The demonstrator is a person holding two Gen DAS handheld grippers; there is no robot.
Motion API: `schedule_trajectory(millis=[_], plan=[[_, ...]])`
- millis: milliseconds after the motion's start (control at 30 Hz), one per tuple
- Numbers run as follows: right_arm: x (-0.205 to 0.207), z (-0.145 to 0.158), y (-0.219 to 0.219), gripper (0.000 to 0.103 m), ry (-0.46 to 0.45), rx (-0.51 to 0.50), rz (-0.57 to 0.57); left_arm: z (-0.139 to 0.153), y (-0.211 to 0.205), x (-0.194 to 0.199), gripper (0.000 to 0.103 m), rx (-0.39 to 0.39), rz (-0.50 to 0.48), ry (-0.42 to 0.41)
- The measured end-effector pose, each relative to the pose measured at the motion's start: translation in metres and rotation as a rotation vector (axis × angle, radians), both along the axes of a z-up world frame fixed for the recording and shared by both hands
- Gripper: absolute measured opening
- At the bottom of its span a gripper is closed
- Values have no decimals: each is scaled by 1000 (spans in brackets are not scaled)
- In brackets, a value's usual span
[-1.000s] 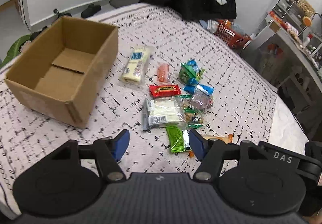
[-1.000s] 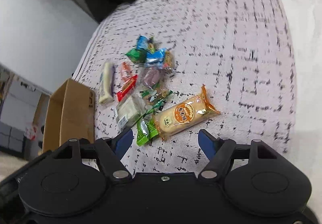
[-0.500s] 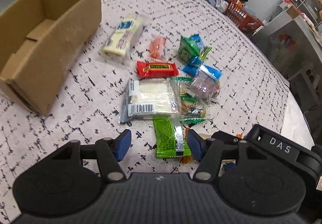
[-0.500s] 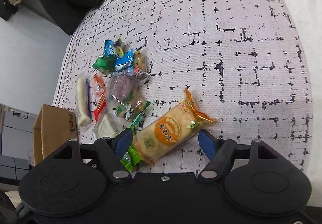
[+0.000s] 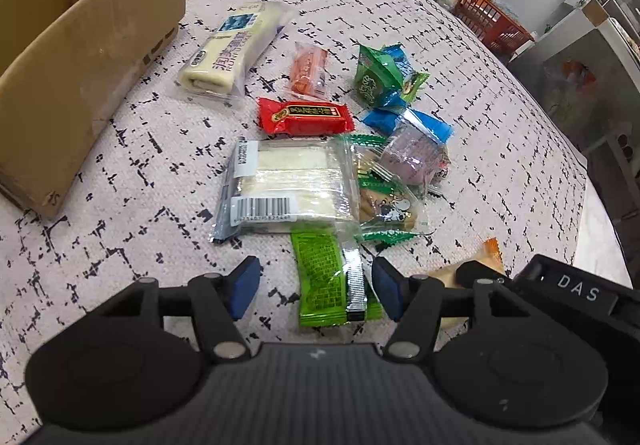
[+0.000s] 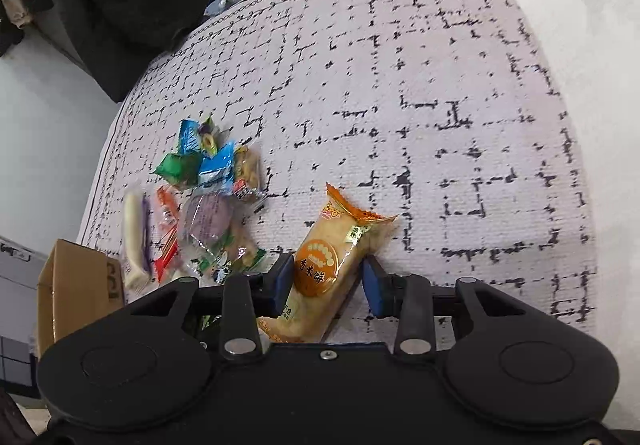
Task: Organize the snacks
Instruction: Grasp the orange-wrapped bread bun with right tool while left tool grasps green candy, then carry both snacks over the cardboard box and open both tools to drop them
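1. Patterned bedspread (image 5: 120,173) fills the left wrist view, cardboard box (image 5: 76,57) at far left. Left gripper (image 5: 316,287) hangs wide open and empty; the green snack packet (image 5: 320,281) lies between its jaws, long axis pointing away along the fingers.

2. Right wrist view: right gripper (image 6: 326,281) straddles the orange rice-cracker pack (image 6: 332,265), jaws open, barely clear of its sides, its long axis running roughly along the fingers.

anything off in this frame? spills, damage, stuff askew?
Nothing damaged or spilled. Snacks lie in a loose, overlapping pile beside the box, which shows no snack inside. The orange packet sits apart from the pile, between the open right gripper's fingers.
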State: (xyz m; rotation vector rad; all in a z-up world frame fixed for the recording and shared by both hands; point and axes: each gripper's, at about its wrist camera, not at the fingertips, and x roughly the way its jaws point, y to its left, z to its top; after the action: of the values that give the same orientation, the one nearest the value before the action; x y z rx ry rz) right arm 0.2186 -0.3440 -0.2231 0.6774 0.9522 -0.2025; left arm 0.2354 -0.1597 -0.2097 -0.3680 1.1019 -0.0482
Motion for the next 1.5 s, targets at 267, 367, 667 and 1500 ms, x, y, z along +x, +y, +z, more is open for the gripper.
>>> schedule_trajectory(millis=[267, 367, 667, 1500], plan=[[0, 2, 6, 56, 22, -24, 25, -2, -2, -7, 38, -6, -1, -5], [5, 1, 13, 59, 42, -53, 46, 1, 4, -7, 37, -31, 14, -2], [12, 0, 25, 41, 63, -136, 72, 18, 28, -19, 35, -54, 53, -42], [-22, 69, 85, 39, -87, -75, 175, 103, 95, -55, 28, -157, 121, -237]])
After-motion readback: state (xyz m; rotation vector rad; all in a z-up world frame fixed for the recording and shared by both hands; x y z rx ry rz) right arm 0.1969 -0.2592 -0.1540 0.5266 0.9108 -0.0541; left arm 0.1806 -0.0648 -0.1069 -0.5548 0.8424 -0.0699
